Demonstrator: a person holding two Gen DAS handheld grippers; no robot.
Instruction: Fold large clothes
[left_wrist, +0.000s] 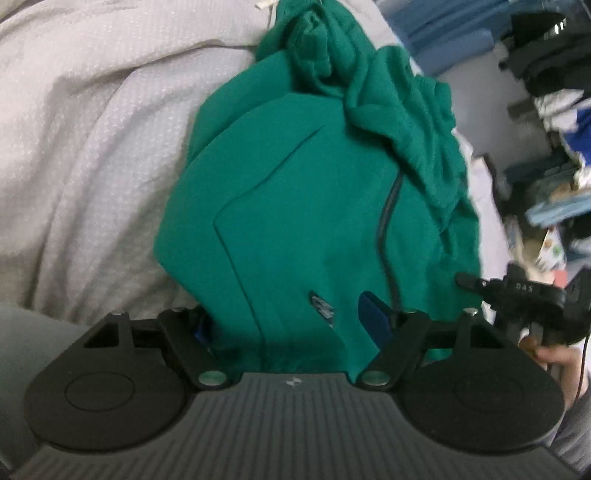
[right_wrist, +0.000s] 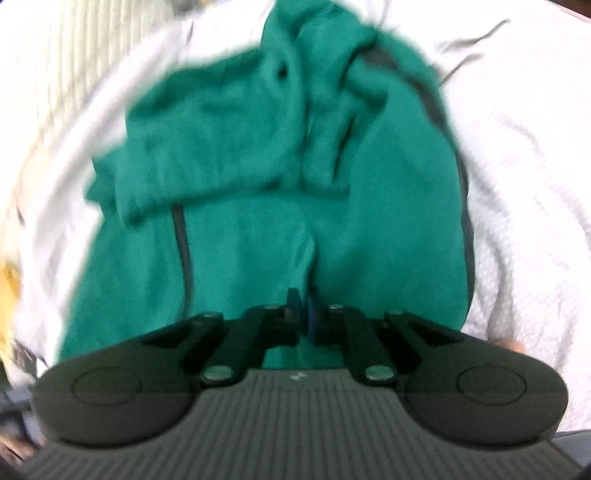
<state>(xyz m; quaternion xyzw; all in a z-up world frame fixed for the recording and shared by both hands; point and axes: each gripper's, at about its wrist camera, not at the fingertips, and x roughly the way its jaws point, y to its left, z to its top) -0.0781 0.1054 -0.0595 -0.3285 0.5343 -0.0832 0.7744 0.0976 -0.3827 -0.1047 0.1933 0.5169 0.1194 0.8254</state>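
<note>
Two black hand-held grippers work over one large green fleece garment (left_wrist: 306, 206), which lies spread on a bed covered with a pale, dotted quilt (left_wrist: 92, 147). The garment is partly folded: its near part lies fairly flat, with straight creased edges and a dark zipper line curving down it, while the far end is bunched into loose, rumpled folds.

The left gripper (left_wrist: 291, 325) hangs over the near edge of the garment with its fingers spread wide. The green cloth lies between them, but the blue pads are not pressing on it; one blue pad (left_wrist: 373, 317) shows on the right side, clear of the fabric.

The right gripper (right_wrist: 301, 314) has its fingers brought tightly together, and a ridge of the green garment (right_wrist: 258, 184) runs up from between them, so they are pinching a fold of the cloth at its near edge. That view is blurred, and I cannot tell how much fabric is caught. In the left wrist view the right gripper (left_wrist: 517, 291) appears at the garment's right edge, with part of a person's hand (left_wrist: 550, 354) holding it.

Beyond the bed on the right is a cluttered pile of dark and blue clothes (left_wrist: 554, 81).
</note>
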